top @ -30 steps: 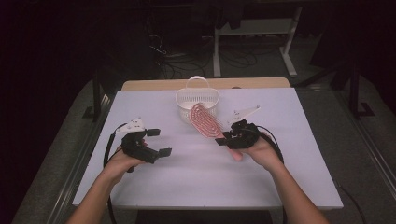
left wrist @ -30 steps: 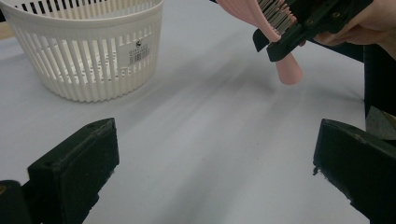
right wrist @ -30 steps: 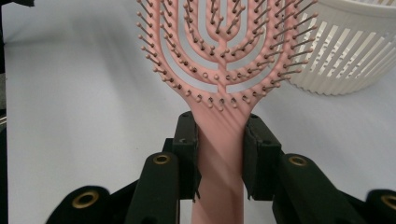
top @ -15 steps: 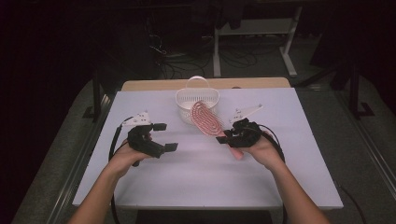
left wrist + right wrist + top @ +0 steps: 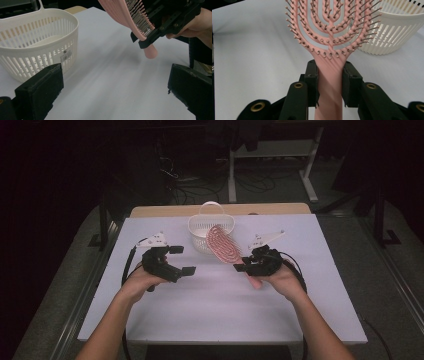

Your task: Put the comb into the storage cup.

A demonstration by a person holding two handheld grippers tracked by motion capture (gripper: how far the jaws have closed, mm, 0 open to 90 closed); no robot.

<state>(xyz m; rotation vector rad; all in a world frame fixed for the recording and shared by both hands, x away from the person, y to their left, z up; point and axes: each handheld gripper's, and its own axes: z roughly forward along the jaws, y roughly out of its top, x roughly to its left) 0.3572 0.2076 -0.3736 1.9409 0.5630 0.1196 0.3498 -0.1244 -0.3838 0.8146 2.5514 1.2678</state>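
Two tongs over the white desk. Right tongs clamp the pink vented plastic hairbrush, now tilted over the white slotted plastic basket. Left tongs, wide and empty, have lifted closer.

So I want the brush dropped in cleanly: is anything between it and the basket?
Nothing visible. The right gripper holds the brush by its handle, its head already by the basket rim. The basket looks empty, and the left gripper stands off to the side with open jaws.
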